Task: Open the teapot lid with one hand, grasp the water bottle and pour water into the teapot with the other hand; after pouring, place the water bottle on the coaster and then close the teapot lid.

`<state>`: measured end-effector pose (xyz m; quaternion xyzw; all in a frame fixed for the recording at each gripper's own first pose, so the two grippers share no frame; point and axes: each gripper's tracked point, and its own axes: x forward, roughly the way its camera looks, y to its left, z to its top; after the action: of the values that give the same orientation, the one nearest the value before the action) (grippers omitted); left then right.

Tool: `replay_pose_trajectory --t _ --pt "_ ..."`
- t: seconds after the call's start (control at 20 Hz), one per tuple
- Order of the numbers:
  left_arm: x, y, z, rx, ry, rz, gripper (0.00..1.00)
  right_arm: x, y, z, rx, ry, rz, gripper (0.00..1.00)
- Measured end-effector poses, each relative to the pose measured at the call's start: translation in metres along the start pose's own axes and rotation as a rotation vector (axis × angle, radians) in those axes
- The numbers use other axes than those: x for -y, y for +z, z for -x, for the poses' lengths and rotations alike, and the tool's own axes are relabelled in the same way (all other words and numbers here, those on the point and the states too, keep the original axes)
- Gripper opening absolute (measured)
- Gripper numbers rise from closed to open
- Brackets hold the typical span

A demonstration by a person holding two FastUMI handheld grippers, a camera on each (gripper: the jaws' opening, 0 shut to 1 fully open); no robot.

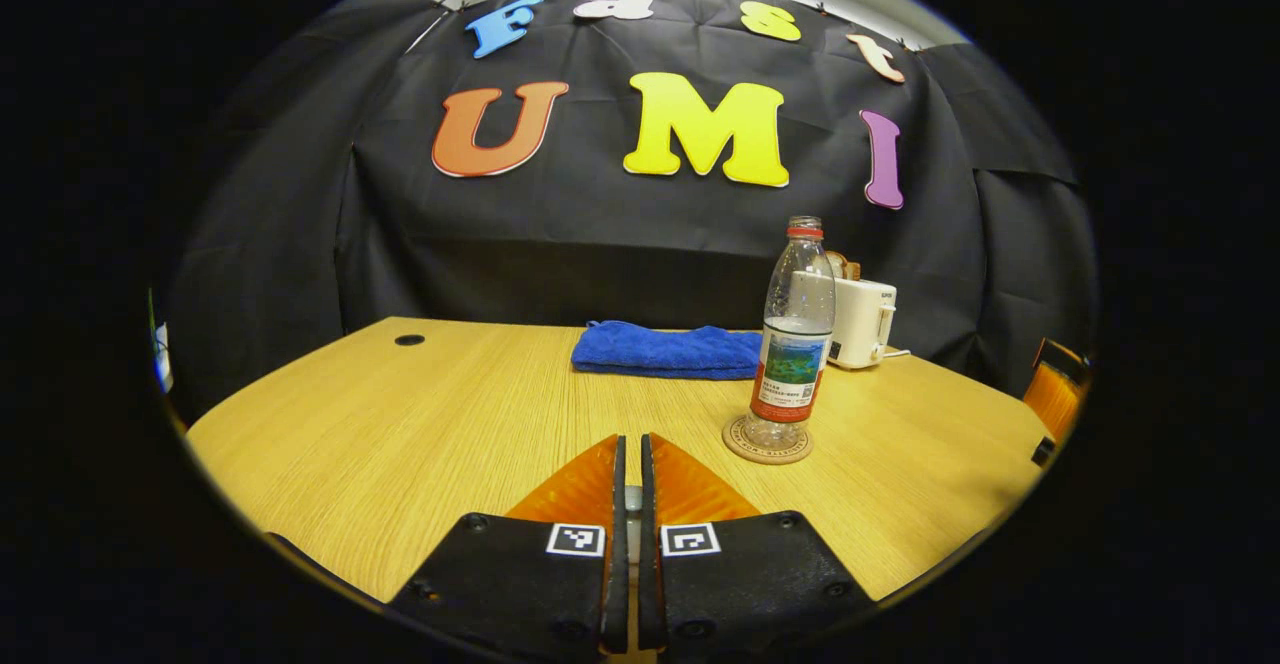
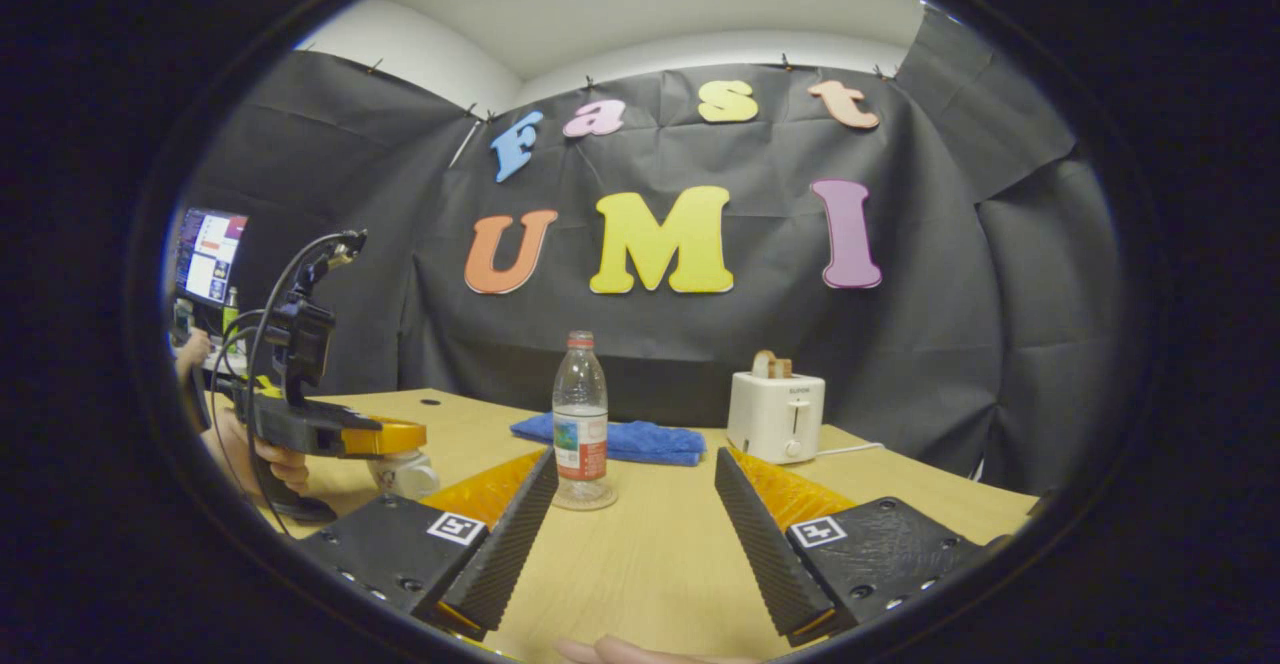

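Observation:
The clear water bottle [image 1: 793, 344] with a red cap stands upright on a round coaster [image 1: 740, 444] at the right of the table. My left gripper [image 1: 632, 439] has its fingers almost together, and a small pale piece shows in the slit between them. In the right gripper view the left gripper [image 2: 400, 436], held by a hand [image 2: 270, 464], sits right on top of the glass teapot [image 2: 405, 476], apparently on its lid. My right gripper [image 2: 635, 456] is open and holds nothing, with the bottle [image 2: 580, 414] standing just beyond its fingers.
A folded blue towel [image 1: 665, 349] lies at the back of the wooden table [image 1: 400, 424]. A white toaster [image 2: 776, 414] with a cord stands at the back right. A monitor [image 2: 208, 256] glows at the far left beyond the booth.

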<state>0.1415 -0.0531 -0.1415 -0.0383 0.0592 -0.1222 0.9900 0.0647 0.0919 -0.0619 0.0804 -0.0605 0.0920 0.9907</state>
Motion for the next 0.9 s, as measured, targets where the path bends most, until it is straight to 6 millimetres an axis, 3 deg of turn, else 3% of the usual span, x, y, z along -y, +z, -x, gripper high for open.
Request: replay_pose_trajectory --t 0.25,0.35,0.4,0.5,0.55,0.6,0.65,0.7,0.9 --pt "0.002 -0.001 0.002 -0.015 0.051 -0.034 0.09 0.008 0.005 0.001 0.011 -0.019 0.003 0.97" --pt "0.009 -0.001 0.005 -0.029 0.039 -0.060 0.17 0.014 0.006 0.000 0.016 -0.038 0.015 0.97" --pt "0.010 0.001 0.008 -0.027 0.045 -0.078 0.32 0.017 0.006 0.001 0.013 -0.048 0.019 0.97" --pt "0.017 0.011 0.016 -0.009 0.047 -0.132 0.48 0.023 0.011 0.001 0.007 -0.066 0.011 0.97" --pt "0.022 0.019 0.021 0.003 0.044 -0.143 0.52 0.024 0.015 0.003 0.009 -0.069 0.006 0.97" --pt "0.024 0.028 0.027 0.022 0.046 -0.140 0.76 0.026 0.018 0.004 0.008 -0.074 0.006 0.97" --pt "0.027 0.037 0.033 0.035 0.050 -0.124 0.81 0.029 0.022 0.005 0.005 -0.082 0.010 0.97" --pt "0.031 0.047 0.042 0.047 0.052 -0.102 0.93 0.031 0.025 0.006 0.003 -0.088 0.013 0.94" --pt "0.041 0.082 0.078 0.079 0.075 -0.061 0.99 0.042 0.043 0.016 -0.013 -0.118 -0.014 0.97"
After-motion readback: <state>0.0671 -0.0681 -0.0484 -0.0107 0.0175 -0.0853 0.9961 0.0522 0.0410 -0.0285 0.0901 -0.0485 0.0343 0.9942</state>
